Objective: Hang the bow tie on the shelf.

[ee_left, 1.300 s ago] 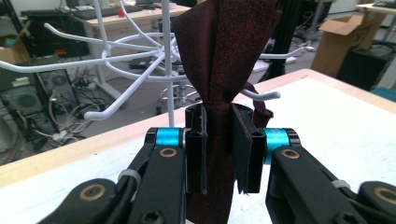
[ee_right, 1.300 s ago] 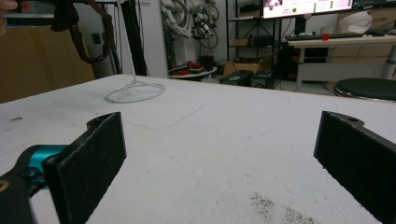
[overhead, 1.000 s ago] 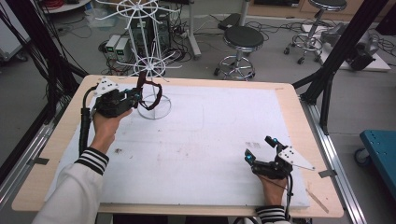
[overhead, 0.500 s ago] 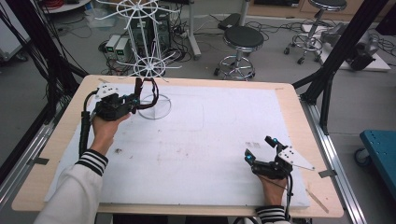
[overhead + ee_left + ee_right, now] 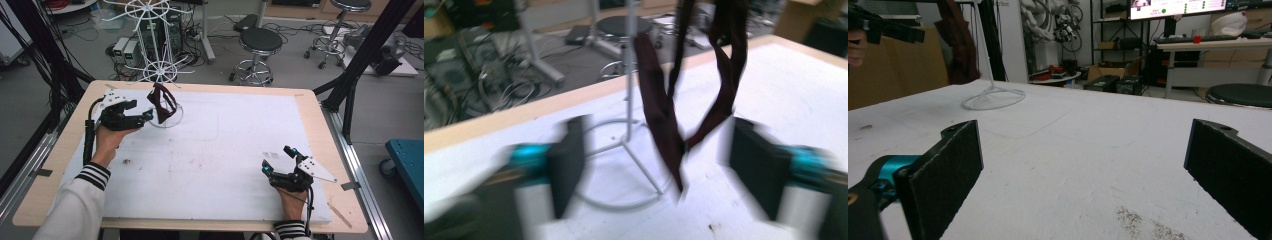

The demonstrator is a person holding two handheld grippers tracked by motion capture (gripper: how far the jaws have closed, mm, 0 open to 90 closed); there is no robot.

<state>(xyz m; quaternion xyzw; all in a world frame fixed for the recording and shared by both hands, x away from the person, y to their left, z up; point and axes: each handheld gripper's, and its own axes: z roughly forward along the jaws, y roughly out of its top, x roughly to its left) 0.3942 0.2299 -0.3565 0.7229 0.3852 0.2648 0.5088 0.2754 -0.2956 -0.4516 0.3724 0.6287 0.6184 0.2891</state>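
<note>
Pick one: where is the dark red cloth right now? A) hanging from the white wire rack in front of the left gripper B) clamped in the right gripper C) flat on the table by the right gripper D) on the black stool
A: the dark red cloth hangs from the white wire rack, loose between the spread jaws of the left gripper, which have just been opening.

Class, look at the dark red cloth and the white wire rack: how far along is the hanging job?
Done: the dark red cloth hangs from the white wire rack over its ring base. In hand: the left gripper, jaws just opened, flanks the cloth without pressing it. Left: drawing that gripper clear. The right gripper rests open on the table.
</note>
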